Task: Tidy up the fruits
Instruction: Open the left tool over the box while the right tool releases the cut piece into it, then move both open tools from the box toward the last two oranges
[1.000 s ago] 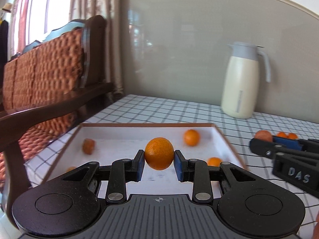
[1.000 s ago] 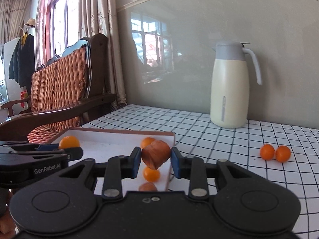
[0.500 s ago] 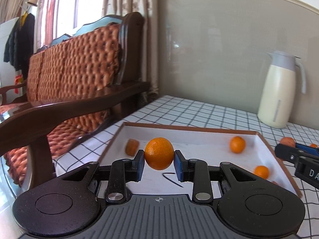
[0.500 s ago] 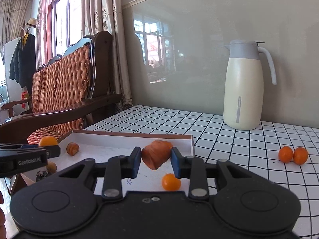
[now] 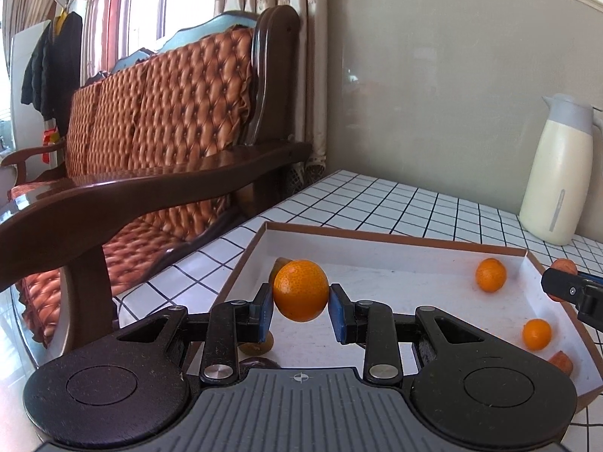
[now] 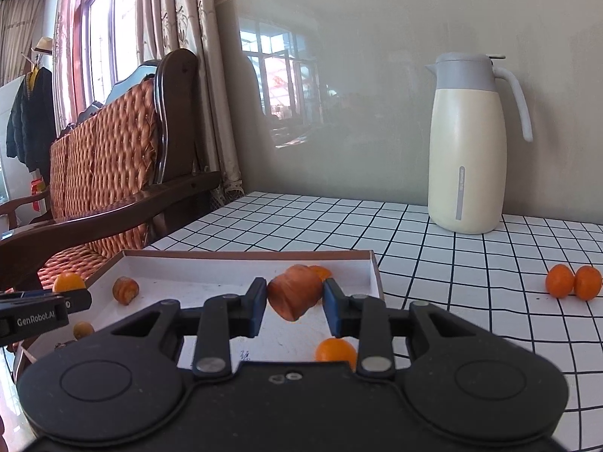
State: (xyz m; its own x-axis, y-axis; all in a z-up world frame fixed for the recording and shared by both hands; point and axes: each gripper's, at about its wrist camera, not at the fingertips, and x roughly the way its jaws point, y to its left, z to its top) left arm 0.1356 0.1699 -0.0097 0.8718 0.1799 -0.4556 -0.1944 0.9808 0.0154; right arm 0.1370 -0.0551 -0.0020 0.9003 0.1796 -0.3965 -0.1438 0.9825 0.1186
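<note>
A: Orange fruit [image 5: 300, 290] location?
B: Clamped between the left gripper [image 5: 300, 310] pads, above the white tray [image 5: 395, 243].
A: Right gripper [image 6: 295, 303] status?
B: Closed on a reddish-brown fruit piece [image 6: 296, 293], above the same tray's right side.

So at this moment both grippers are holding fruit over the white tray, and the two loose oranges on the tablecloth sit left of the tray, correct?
Not quite: the two loose oranges sit right of the tray, as the right wrist view shows. The rest stands: the left gripper holds an orange and the right gripper a reddish fruit over the tray.
</note>
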